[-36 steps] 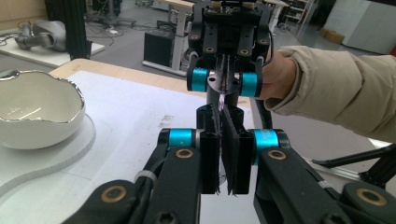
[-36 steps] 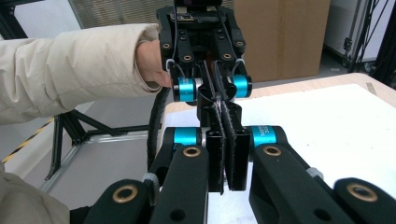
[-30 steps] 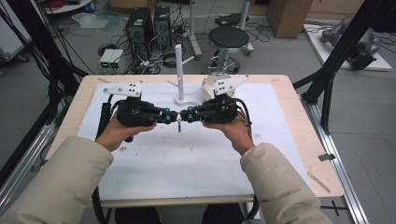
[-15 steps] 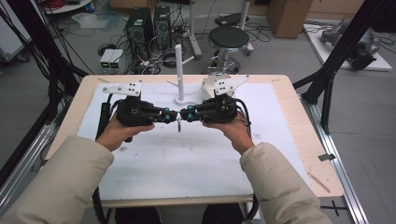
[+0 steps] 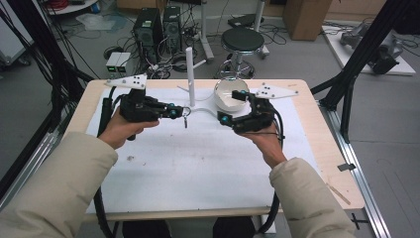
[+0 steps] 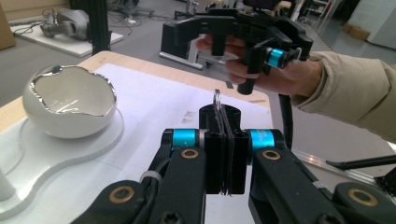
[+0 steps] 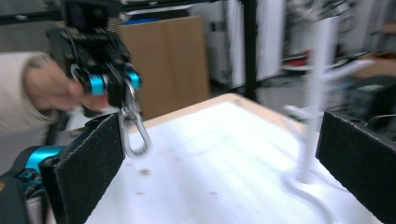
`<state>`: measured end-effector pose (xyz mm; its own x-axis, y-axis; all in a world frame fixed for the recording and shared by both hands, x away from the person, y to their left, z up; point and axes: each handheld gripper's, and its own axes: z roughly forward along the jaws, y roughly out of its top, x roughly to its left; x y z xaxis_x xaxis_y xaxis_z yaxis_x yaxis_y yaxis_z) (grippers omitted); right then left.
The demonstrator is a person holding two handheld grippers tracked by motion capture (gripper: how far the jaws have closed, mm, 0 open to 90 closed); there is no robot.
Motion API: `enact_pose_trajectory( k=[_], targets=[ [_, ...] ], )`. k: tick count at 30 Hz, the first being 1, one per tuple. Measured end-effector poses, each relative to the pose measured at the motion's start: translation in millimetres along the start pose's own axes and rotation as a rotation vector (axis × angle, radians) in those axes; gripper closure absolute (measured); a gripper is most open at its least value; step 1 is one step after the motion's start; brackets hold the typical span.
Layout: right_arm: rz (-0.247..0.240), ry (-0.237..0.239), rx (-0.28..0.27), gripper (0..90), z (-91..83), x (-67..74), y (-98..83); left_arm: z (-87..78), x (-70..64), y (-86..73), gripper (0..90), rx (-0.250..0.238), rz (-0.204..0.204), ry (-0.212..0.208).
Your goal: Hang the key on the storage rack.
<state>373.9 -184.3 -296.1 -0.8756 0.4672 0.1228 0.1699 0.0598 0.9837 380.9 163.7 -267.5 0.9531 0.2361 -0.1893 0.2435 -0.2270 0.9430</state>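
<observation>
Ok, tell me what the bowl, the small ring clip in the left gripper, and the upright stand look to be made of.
Bowl: probably glazed ceramic, glossy white with a jagged eggshell-like rim that looks silvered.
Ring clip: likely metal, thin, silvery and shiny, hanging from the shut left gripper.
Stand: seems matte white plastic, a plain post with side pegs on a flat, translucent-looking base; it could be painted.

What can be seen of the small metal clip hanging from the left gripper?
The metal clip is a small silvery piece with a ring at its top and an elongated loop below, like a keyring clasp. The left gripper is shut on its upper part: in the left gripper view only the ring's edge pokes out between the closed jaws. The loop hangs free above the white mat, touching nothing else. It looks slightly blurred in the right gripper view.
</observation>
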Motion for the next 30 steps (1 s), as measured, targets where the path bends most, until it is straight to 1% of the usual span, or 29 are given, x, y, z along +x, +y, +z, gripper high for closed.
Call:
enact_pose_trajectory(
  k=[1, 2, 5, 6, 8, 9, 10, 12, 14, 15, 17, 19, 21, 22, 23, 26, 27, 28, 29, 30],
  targets=[
    [-0.005, -0.007, -0.004, 0.3, -6.0, -2.1, -1.9, -1.2, 2.9, 3.0, 88.4, 0.003, -0.002, -0.001],
    [-0.012, -0.028, -0.003, 0.4, -11.7, -3.5, -3.9, -1.8, 6.1, 5.8, 88.4, 0.001, -0.007, 0.000],
    [-0.029, -0.092, 0.008, 0.3, -28.4, -5.4, -10.8, -4.4, 17.9, 16.3, 88.4, 0.032, -0.013, 0.010],
    [-0.041, -0.122, 0.003, 0.4, -36.3, -6.1, -14.4, -4.7, 20.7, 18.8, 88.4, 0.038, -0.010, 0.013],
    [-0.031, -0.148, 0.002, 0.3, -48.3, -6.5, -20.1, -6.1, 28.9, 24.5, 88.4, 0.047, -0.004, 0.020],
    [-0.030, -0.169, -0.001, 0.4, -55.0, -7.5, -23.9, -6.1, 32.8, 27.0, 88.4, 0.045, -0.006, 0.019],
    [-0.029, -0.192, -0.007, 0.3, -61.8, -8.7, -28.1, -6.2, 37.0, 29.7, 88.4, 0.055, -0.003, 0.024],
    [-0.008, -0.234, -0.017, 0.3, -75.8, -12.7, -39.6, -5.4, 45.3, 34.6, 88.4, 0.065, -0.003, 0.028],
    [-0.010, -0.271, -0.021, 0.3, -84.8, -16.0, -49.5, -4.6, 53.1, 40.7, 88.4, 0.085, 0.011, 0.034],
    [-0.006, -0.289, -0.021, 0.4, -89.4, -17.5, -55.5, -4.9, 56.7, 44.0, 88.4, 0.083, 0.006, 0.037],
    [0.003, -0.303, -0.028, 0.3, -98.0, -20.1, -67.8, -4.7, 64.7, 49.5, 88.4, 0.083, 0.001, 0.033],
    [0.007, -0.313, -0.033, 0.4, -105.5, -22.2, -79.1, -2.6, 70.8, 52.8, 88.4, 0.104, 0.004, 0.031],
    [-0.002, -0.318, -0.029, 0.4, -112.0, -24.3, -88.6, 1.0, 75.9, 54.2, 88.4, 0.126, 0.010, 0.029],
    [-0.008, -0.321, -0.033, 0.3, -114.8, -25.1, -92.7, 3.1, 78.3, 54.7, 88.4, 0.133, 0.007, 0.031],
    [-0.004, -0.320, -0.038, 0.4, -117.2, -25.7, -96.5, 4.9, 81.5, 55.1, 88.4, 0.136, 0.010, 0.030],
    [-0.020, -0.326, -0.040, 0.3, -121.8, -26.7, -106.3, 10.1, 89.3, 53.8, 88.4, 0.133, -0.006, 0.026],
    [-0.016, -0.327, -0.034, 0.4, -122.2, -26.1, -109.3, 12.2, 92.3, 52.1, 88.4, 0.142, -0.011, 0.024],
    [-0.027, -0.335, -0.025, 0.3, -122.3, -25.8, -112.8, 13.9, 96.0, 50.0, 88.4, 0.152, -0.009, 0.024],
    [-0.039, -0.338, -0.017, 0.3, -122.0, -25.3, -116.3, 14.6, 98.5, 48.5, 88.4, 0.153, -0.017, 0.024],
    [-0.041, -0.334, -0.016, 0.3, -121.9, -24.7, -118.5, 15.7, 102.1, 46.8, 88.4, 0.158, -0.024, 0.025]
  ],
)
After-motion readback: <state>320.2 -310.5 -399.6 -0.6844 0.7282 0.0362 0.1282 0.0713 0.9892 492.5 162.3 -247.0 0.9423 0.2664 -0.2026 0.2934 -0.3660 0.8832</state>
